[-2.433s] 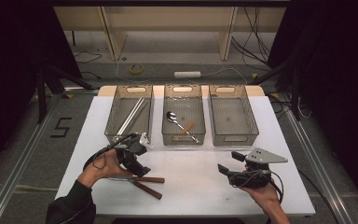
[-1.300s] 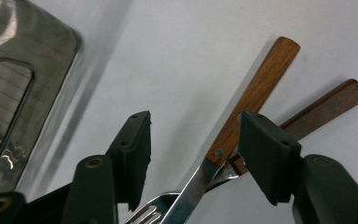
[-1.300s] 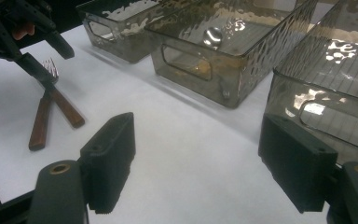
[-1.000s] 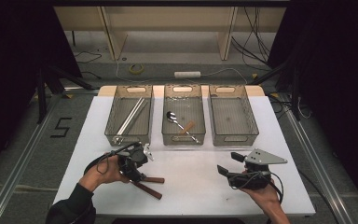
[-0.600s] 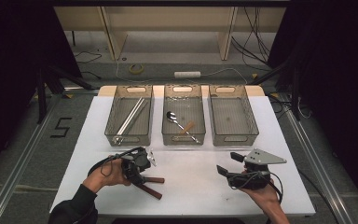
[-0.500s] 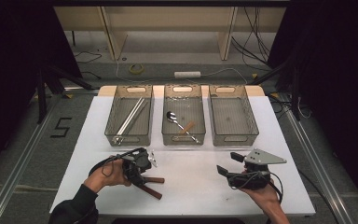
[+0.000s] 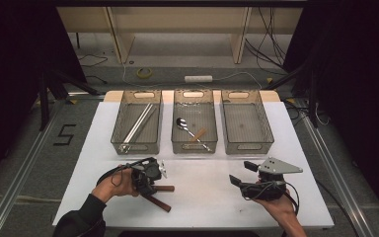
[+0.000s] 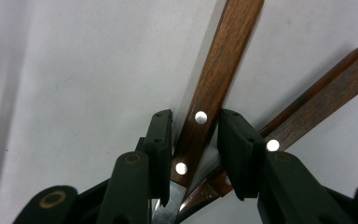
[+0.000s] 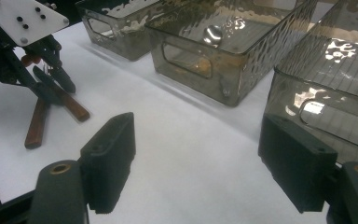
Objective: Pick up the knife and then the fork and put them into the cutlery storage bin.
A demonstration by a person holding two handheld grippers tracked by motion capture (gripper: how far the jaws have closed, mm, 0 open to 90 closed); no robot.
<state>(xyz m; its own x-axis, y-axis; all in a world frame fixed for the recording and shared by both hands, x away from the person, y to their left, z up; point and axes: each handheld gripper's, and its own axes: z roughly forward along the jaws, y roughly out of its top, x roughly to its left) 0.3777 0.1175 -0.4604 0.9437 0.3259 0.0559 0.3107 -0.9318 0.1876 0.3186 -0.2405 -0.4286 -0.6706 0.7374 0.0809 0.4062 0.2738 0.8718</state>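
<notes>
left tool settling on a wooden-handled knife, sorting far from finished

the left tool (image 8: pixel 193 151) is low on the bench (image 7: pixel 205 197), straddling the riveted wooden handle of a knife (image 8: pixel 214 79). its jaws have just been closing in on that handle, which sits between them; the pads look close against the wood on both sides, but i cannot tell whether they are truly pressing yet, so i would call it a grip half made and not a firm hold. a second wooden-handled utensil (image 8: pixel 321 100) lies crossed under the first, its handle running off past the jaw on one side.

taking the middle bin (image 7: pixel 194 121) as the marker: both brown-handled pieces lie on the bench well in front of it and towards the left bin's side, under the left hand. the right tool (image 9: pixel 200 163) waits in front of it towards the other side, jaws wide apart and gripping nothing.

as for progress, the middle bin holds a spoon (image 7: pixel 183 123) with another piece beside it, the left bin (image 7: pixel 137 121) holds long metal sticks, and the right bin (image 7: pixel 246 121) looks bare. so some sorting seems done, by my reckoning. left to do: close fully on the knife, lift it clear of its crossed neighbour, carry it to a bin, then fetch the other.
</notes>
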